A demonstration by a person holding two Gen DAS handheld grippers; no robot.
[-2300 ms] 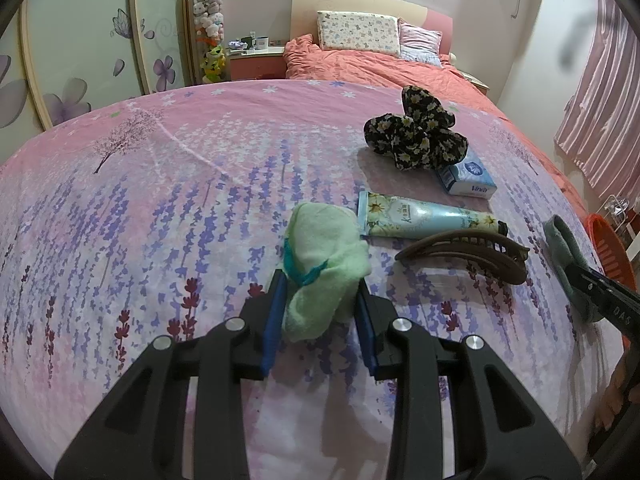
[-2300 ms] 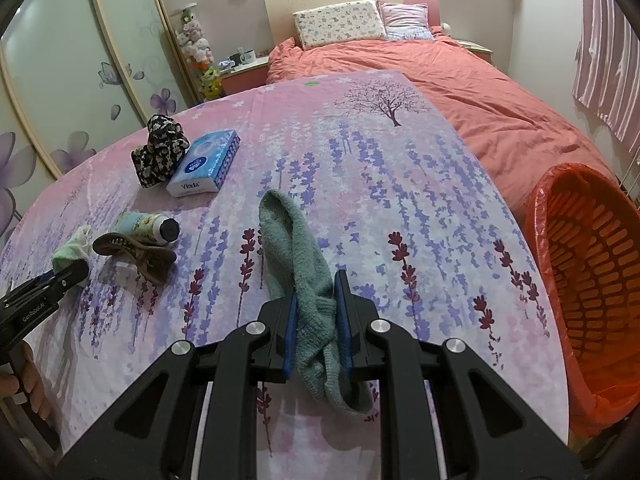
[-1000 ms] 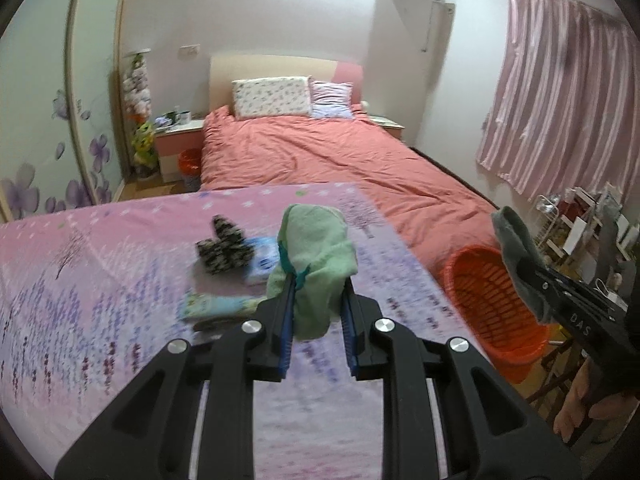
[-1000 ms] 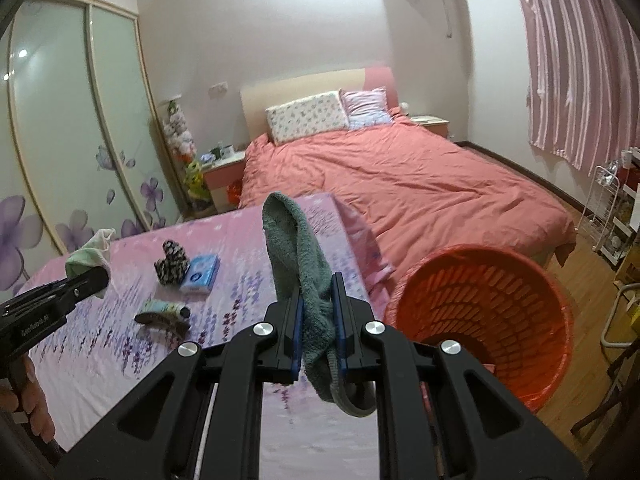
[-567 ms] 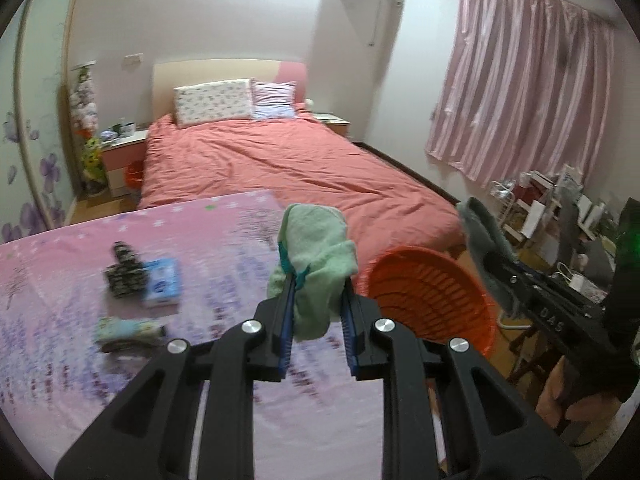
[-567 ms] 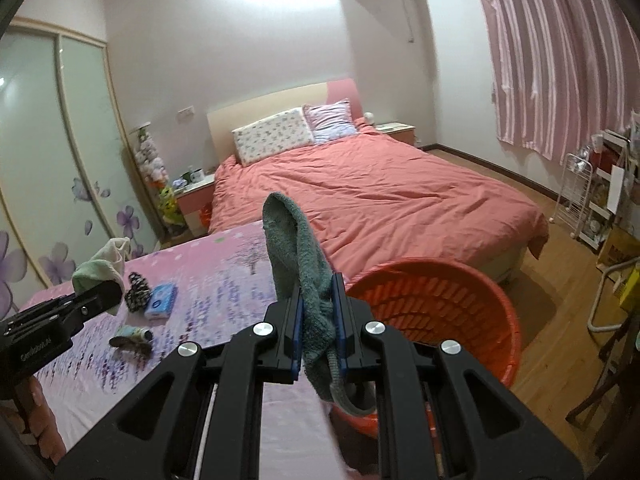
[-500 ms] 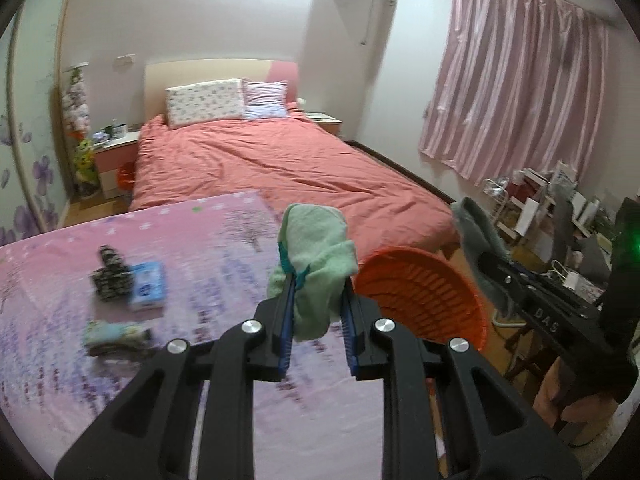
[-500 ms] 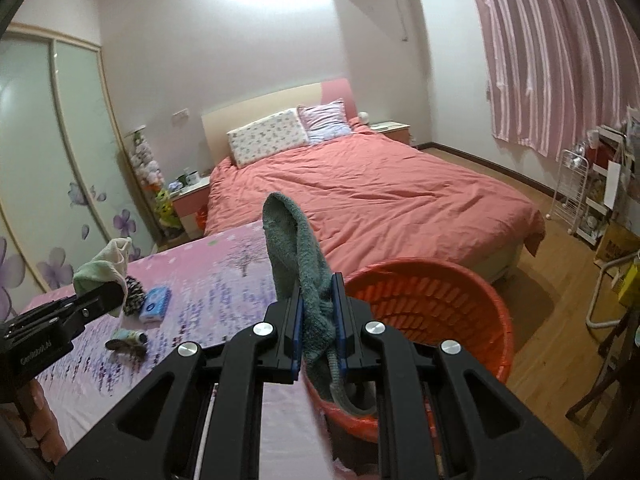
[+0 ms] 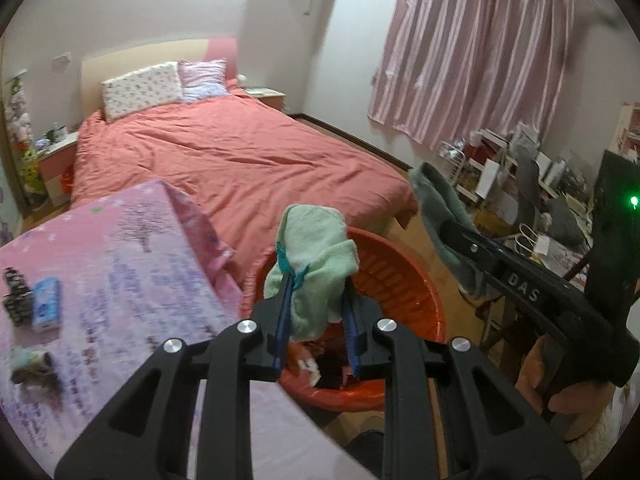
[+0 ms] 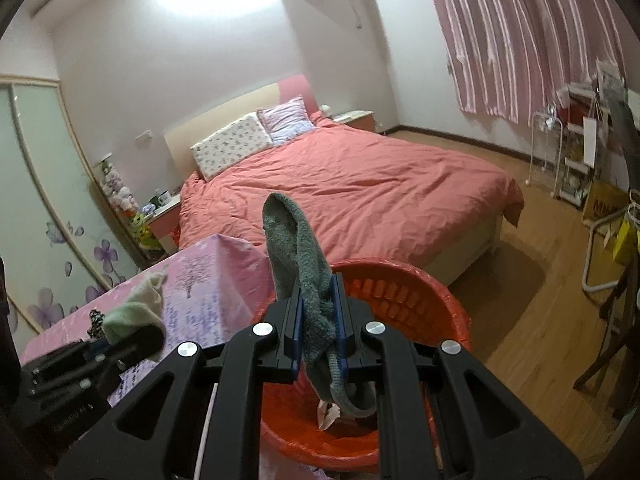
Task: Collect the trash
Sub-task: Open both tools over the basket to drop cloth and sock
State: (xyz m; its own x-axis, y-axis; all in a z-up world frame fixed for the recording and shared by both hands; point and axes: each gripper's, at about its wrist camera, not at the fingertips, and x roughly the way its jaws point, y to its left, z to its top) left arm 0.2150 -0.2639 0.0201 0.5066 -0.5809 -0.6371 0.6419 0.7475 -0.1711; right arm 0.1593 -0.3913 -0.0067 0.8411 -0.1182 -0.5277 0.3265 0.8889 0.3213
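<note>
My left gripper (image 9: 316,312) is shut on a light green cloth (image 9: 316,256) and holds it above the orange basket (image 9: 404,280). My right gripper (image 10: 318,320) is shut on a grey-green sock (image 10: 300,256) and holds it over the same basket (image 10: 420,296). The basket stands on the floor beside the pink flowered table (image 9: 120,272) and holds some scraps. The right gripper with its sock (image 9: 440,208) shows at the right of the left wrist view. The left gripper with its green cloth (image 10: 132,312) shows at the lower left of the right wrist view.
On the table lie a blue tissue pack (image 9: 46,308), a dark flowered scrunchie (image 9: 16,296) and a tube with a hair clip (image 9: 28,364). A red-covered bed (image 9: 224,160) lies behind. A cluttered rack (image 9: 520,168) and pink curtains (image 9: 472,56) are at the right.
Both grippers have lifted their cloths off the table and swung right, and now hang over the orange basket. The table items have slid to the left of the views.
</note>
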